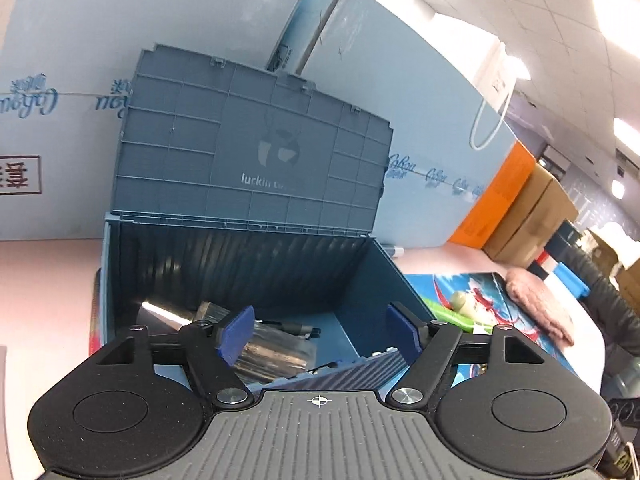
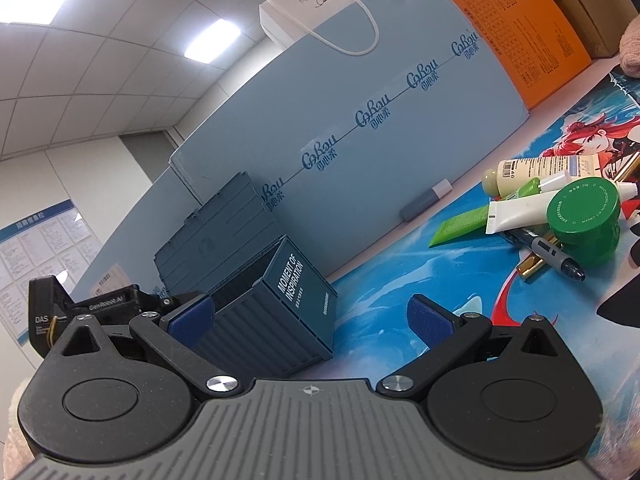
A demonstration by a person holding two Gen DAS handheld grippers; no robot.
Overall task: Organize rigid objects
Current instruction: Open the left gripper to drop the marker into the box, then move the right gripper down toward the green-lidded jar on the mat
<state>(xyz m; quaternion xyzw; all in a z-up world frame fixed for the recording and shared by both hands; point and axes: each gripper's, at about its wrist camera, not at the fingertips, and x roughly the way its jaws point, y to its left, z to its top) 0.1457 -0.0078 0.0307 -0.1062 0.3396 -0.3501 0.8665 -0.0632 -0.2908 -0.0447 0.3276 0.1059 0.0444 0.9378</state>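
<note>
A dark blue container-style box (image 1: pixel 240 256) stands with its ribbed lid (image 1: pixel 256 152) swung up and back. Inside lie shiny silver items (image 1: pixel 276 354), one more (image 1: pixel 160 316) at the left, and a dark pen (image 1: pixel 296 328). My left gripper (image 1: pixel 320 334) hangs open over the box's near rim, with nothing between its blue pads. My right gripper (image 2: pixel 310 322) is open too, low over the printed mat (image 2: pixel 400 272), just right of the box (image 2: pixel 280 300). On the mat to the right lie a green jar (image 2: pixel 584 216), tubes (image 2: pixel 520 210), a grey pen (image 2: pixel 556 256) and a gold stick (image 2: pixel 532 268).
Tall light blue cartons (image 2: pixel 380 120) wall off the back, with a white paper bag (image 2: pixel 316 4) on top and an orange box (image 2: pixel 520 20) beside them. A grey-and-white stick (image 2: pixel 426 198) lies at the cartons' foot. A pink fuzzy cloth (image 1: pixel 536 304) and a dark sleeve (image 1: pixel 612 308) are at the mat's right.
</note>
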